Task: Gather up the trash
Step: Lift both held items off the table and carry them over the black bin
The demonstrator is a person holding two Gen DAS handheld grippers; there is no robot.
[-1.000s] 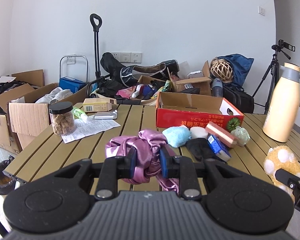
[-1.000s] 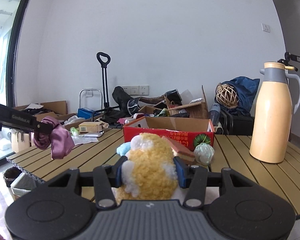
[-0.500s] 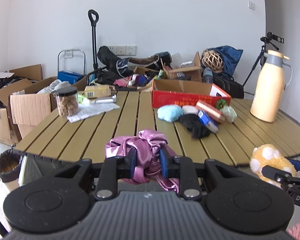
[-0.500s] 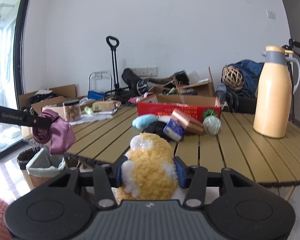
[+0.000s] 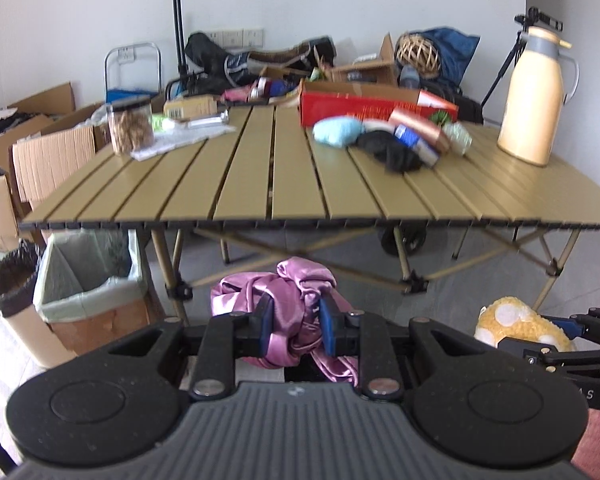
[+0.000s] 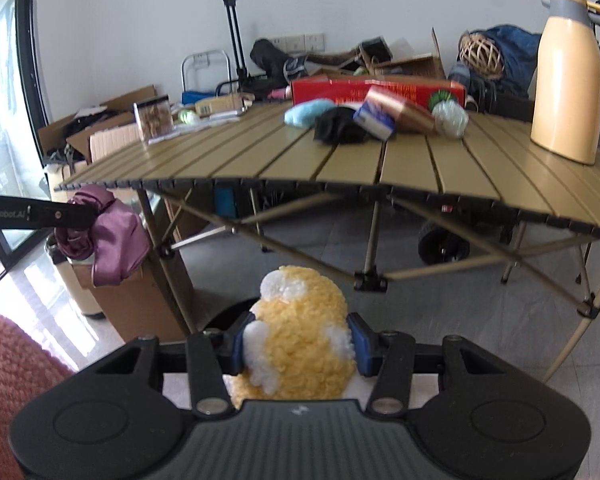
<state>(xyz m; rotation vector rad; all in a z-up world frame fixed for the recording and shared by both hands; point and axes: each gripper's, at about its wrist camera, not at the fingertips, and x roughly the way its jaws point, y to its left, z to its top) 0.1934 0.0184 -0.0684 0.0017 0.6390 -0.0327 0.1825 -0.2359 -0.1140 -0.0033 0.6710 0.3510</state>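
Note:
My left gripper (image 5: 296,316) is shut on a crumpled purple satin cloth (image 5: 296,284), held in the air in front of the slatted table (image 5: 260,184) and below its top. In the right wrist view that same purple cloth (image 6: 108,236) hangs at the left from the left gripper's finger. My right gripper (image 6: 298,342) is shut on a fluffy yellow and white plush ball (image 6: 300,340), also below the table edge. The plush ball (image 5: 516,324) shows at lower right in the left wrist view. A lined cardboard bin (image 5: 92,280) stands on the floor by the table's left leg.
A round bin with a black liner (image 5: 8,280) stands left of the lined one. On the table lie a snack jar (image 5: 130,128), a red box (image 5: 376,106), a blue pouch (image 5: 336,132), black cloth (image 5: 392,152), small packs and a cream thermos (image 5: 534,96). Boxes and bags crowd the back wall.
Both grippers have sunk and drawn back from over the table to below its front edge, each with its load still held. The floor bins have come into view.

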